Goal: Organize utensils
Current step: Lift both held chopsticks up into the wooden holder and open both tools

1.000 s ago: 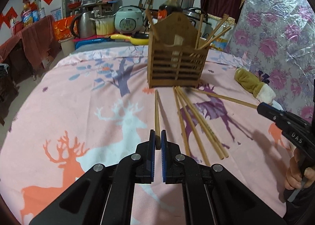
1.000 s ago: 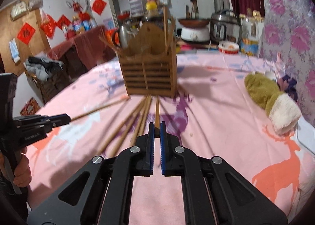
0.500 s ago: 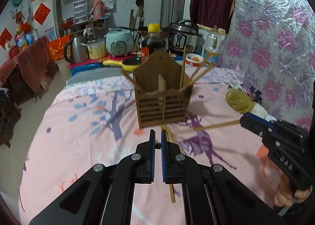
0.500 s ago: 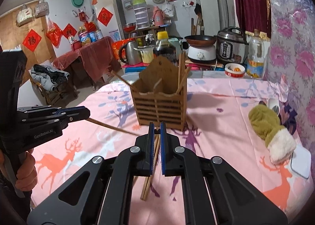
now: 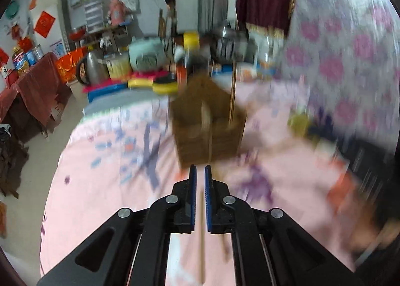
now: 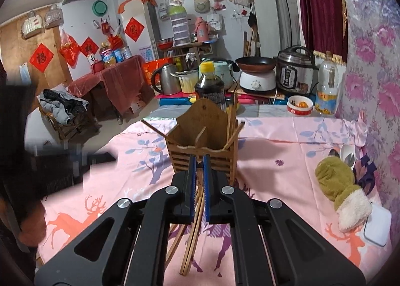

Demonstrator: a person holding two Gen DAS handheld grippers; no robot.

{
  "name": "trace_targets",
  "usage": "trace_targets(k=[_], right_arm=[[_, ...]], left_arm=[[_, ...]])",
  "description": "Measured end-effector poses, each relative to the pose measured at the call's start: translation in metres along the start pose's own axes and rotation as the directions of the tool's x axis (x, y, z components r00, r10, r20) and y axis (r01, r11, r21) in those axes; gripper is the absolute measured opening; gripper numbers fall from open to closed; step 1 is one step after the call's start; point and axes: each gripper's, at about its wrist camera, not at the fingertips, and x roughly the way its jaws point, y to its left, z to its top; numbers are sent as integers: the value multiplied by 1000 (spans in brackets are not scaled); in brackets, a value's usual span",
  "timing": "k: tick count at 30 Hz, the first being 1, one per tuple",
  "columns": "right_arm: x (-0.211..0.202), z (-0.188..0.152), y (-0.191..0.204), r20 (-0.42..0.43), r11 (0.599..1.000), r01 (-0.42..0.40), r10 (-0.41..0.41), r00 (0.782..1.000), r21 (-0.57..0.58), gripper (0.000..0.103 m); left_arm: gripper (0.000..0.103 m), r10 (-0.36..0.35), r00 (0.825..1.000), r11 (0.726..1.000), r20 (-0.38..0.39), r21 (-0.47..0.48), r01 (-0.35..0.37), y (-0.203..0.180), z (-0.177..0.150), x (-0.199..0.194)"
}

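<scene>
A wooden slatted utensil holder (image 6: pixel 202 146) stands on the pink deer tablecloth (image 6: pixel 275 161) with several chopsticks in it; it also shows, blurred, in the left wrist view (image 5: pixel 207 130). My left gripper (image 5: pixel 200 171) is shut on a chopstick (image 5: pixel 201 236) that runs back beneath the jaws, lifted just before the holder. My right gripper (image 6: pixel 198 161) is shut on a chopstick (image 6: pixel 193 231) and held above loose chopsticks (image 6: pixel 180 236) lying on the cloth. The left wrist view is motion-blurred.
A green and white mitten (image 6: pixel 342 193) and spoons (image 6: pixel 347 156) lie at the right by the floral wall. A soy sauce bottle (image 6: pixel 208 85), kettle (image 6: pixel 166 78), cookers and a bowl (image 6: pixel 300 105) stand behind the holder. A white pad (image 6: pixel 377 223) lies at the right edge.
Both grippers have risen from the cloth, each lifting a chopstick, and have come nearer the holder. The left view is now blurred by motion.
</scene>
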Motion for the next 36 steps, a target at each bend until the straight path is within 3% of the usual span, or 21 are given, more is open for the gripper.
trace_targets(k=[5,8,11,14,18,23,25,26,27,31,36], right_arm=[[1,-8,-1,-15,1000,-13,13,1000,10,6],[0,-9,4,-13,1000,-17,17,1000,0,6],[-1,-11,8,-14,1000,-22,22,1000,-4,6],[0,-15,12,-21,1000,-19,19,1000,-11,6],[3,-18,10,-27,1000,-23,23,999,-3,6],[5,-21,6,-33,1000,-25,25,999,9,6],[5,-22,4,-32,1000,-25,25,999,14,6],[5,-22,3,-30,1000,-25,26,999,17,6],[4,-22,2,-28,1000,-23,24,999,17,6],[4,-22,2,-27,1000,-20,20,999,16,6],[-1,-13,5,-12,1000,-16,16,1000,4,6]], left_arm=[[10,-38,985,999,-167,7,39,4,-102,35],[12,-42,976,999,-214,-2,42,5,-137,47],[35,-62,977,998,-203,-8,62,5,-152,51],[36,-46,981,999,-189,9,48,1,-152,52],[37,-85,984,996,-156,-25,82,6,-152,43],[37,-47,983,996,-180,64,60,-16,-157,50],[27,-53,982,995,-180,79,68,-19,-157,50],[11,-73,981,994,-182,70,87,-18,-157,50],[7,-78,980,994,-181,64,91,-18,-157,50],[6,-70,989,995,-128,61,78,-17,-144,34],[6,-86,996,996,-24,32,87,-10,-91,-1]])
